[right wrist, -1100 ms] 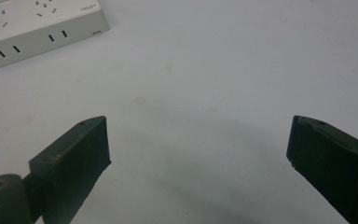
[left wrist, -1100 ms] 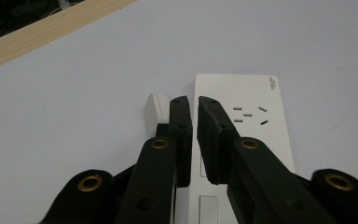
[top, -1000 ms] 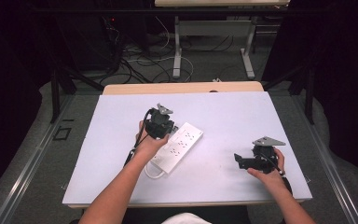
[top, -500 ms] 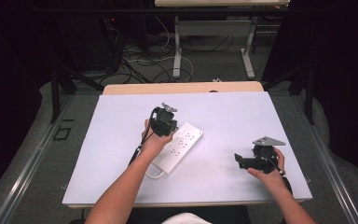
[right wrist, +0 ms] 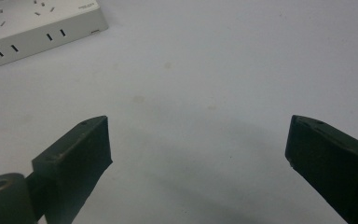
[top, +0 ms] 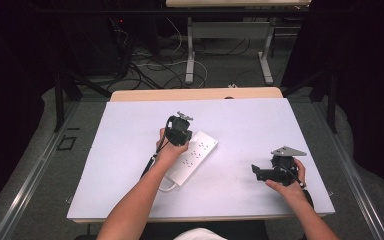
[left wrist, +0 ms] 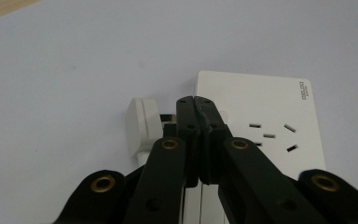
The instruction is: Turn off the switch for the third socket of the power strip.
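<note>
A white power strip [top: 196,154] lies slantwise in the middle of the white table; its sockets face up [left wrist: 261,107] and its side slots show in the right gripper view [right wrist: 32,28]. My left gripper [top: 179,131] hovers over the strip's far left edge. Its jaws are pressed together [left wrist: 196,100] with nothing visible between them. A white plug-like block [left wrist: 141,123] sits against the strip's edge just left of the jaw tips. My right gripper [top: 256,172] rests near the table's front right, open [right wrist: 198,140], nothing between its jaws, pointing toward the strip.
The strip's white cord [top: 167,187] loops at its near end. The table's white sheet [top: 130,125] stretches bare to the left and far side. Behind the table stand desk legs [top: 190,55] and tangled floor cables [top: 150,65].
My left gripper has shifted slightly to the right and farther along the power strip. The right gripper and the strip have stayed put.
</note>
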### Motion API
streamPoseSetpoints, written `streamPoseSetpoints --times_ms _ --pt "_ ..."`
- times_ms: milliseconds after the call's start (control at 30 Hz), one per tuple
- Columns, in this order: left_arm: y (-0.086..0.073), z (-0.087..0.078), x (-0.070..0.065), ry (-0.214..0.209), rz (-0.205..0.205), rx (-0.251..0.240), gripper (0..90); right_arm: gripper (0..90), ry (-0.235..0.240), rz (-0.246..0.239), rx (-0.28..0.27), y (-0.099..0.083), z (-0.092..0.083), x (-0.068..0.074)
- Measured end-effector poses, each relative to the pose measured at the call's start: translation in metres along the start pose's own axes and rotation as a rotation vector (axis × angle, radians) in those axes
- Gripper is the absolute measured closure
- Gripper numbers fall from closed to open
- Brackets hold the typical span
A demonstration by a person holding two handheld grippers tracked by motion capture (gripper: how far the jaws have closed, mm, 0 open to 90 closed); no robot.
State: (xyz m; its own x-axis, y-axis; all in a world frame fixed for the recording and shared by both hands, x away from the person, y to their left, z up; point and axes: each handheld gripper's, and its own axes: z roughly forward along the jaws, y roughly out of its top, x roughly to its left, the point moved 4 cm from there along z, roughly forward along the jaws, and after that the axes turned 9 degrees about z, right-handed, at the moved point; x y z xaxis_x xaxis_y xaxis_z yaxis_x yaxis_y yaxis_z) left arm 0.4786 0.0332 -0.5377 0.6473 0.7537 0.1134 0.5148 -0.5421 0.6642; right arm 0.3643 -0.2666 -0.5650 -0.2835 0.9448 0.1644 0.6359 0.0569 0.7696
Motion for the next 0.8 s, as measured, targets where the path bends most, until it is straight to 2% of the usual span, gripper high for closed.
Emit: streamPoseSetpoints --times_ms 100,167,300,333,367,400,433,467,600,800 --pt "0.000 0.006 0.000 -0.025 0.001 0.013 89.8 6.2 0.001 0.001 0.002 0.000 0.000 0.000" --pt "0.000 0.009 0.000 -0.029 0.003 0.027 89.8 6.2 0.005 0.000 0.002 0.000 0.001 0.001" --pt "0.002 0.015 -0.003 -0.038 0.003 0.027 89.8 6.2 0.005 0.003 0.002 0.000 0.001 0.000" --pt "0.002 0.016 -0.004 -0.038 -0.009 0.022 89.8 6.2 0.003 0.003 0.001 0.000 0.001 0.000" --pt "0.003 0.017 -0.004 -0.041 0.002 0.023 89.8 6.2 0.001 0.002 0.003 0.000 0.001 0.000" --pt "0.003 0.017 -0.005 -0.040 -0.007 0.027 89.8 6.3 0.002 0.002 0.002 0.000 0.001 0.000" --pt "0.004 0.018 -0.005 -0.041 0.007 0.022 89.8 6.2 0.002 0.002 0.002 0.000 0.001 0.000" --pt "0.004 0.019 -0.007 -0.043 -0.009 0.019 89.8 6.3 0.002 0.002 0.003 0.000 0.001 0.000" --pt "0.004 0.025 -0.008 -0.052 0.007 0.033 89.8 6.2 0.004 0.003 0.002 0.000 0.001 0.000" --pt "0.007 0.028 -0.009 -0.060 0.001 0.034 89.8 6.2 0.006 0.003 0.002 0.000 0.001 0.000"
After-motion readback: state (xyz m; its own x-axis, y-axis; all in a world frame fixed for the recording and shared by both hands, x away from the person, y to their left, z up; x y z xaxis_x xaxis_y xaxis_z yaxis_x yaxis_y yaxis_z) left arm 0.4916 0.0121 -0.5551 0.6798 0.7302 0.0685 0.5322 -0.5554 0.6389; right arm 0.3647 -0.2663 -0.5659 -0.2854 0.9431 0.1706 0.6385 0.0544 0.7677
